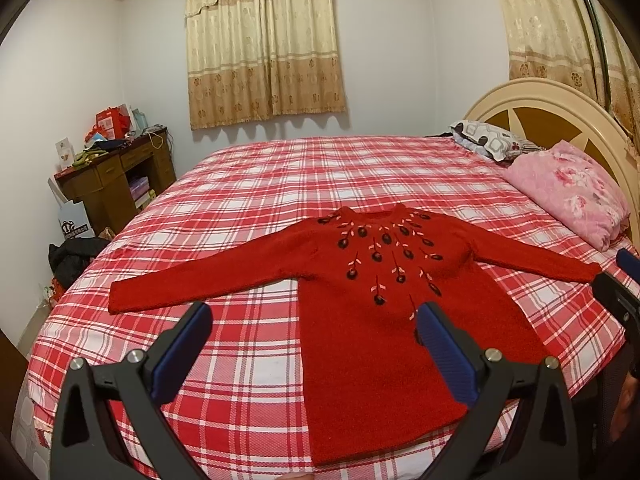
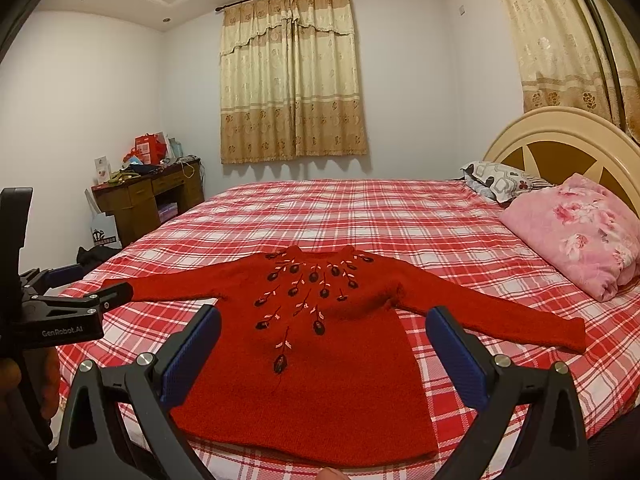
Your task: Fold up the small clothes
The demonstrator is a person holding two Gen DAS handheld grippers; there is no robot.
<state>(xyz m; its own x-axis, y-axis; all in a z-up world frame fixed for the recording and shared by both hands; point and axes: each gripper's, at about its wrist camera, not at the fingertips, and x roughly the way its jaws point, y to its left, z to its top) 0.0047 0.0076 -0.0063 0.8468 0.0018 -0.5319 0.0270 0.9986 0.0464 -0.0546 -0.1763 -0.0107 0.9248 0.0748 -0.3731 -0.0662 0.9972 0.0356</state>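
Observation:
A small red knit sweater [image 1: 360, 300] with dark embroidered flowers lies flat, front up, on the red-and-white plaid bed [image 1: 260, 184], sleeves spread out to both sides. It also shows in the right wrist view [image 2: 320, 368]. My left gripper [image 1: 314, 320] is open and empty, held above the bed over the sweater's lower left side. My right gripper [image 2: 322, 324] is open and empty, held above the sweater's lower body. The right gripper shows at the right edge of the left wrist view [image 1: 618, 280], near the sleeve's cuff. The left gripper shows at the left edge of the right wrist view [image 2: 60, 300].
A pink floral quilt [image 2: 576, 236] and a patterned pillow [image 2: 496, 180] lie by the cream headboard [image 2: 560, 136] at right. A cluttered brown desk [image 2: 148, 196] stands in the far left corner, with bags on the floor. Curtains [image 2: 292, 80] hang behind the bed.

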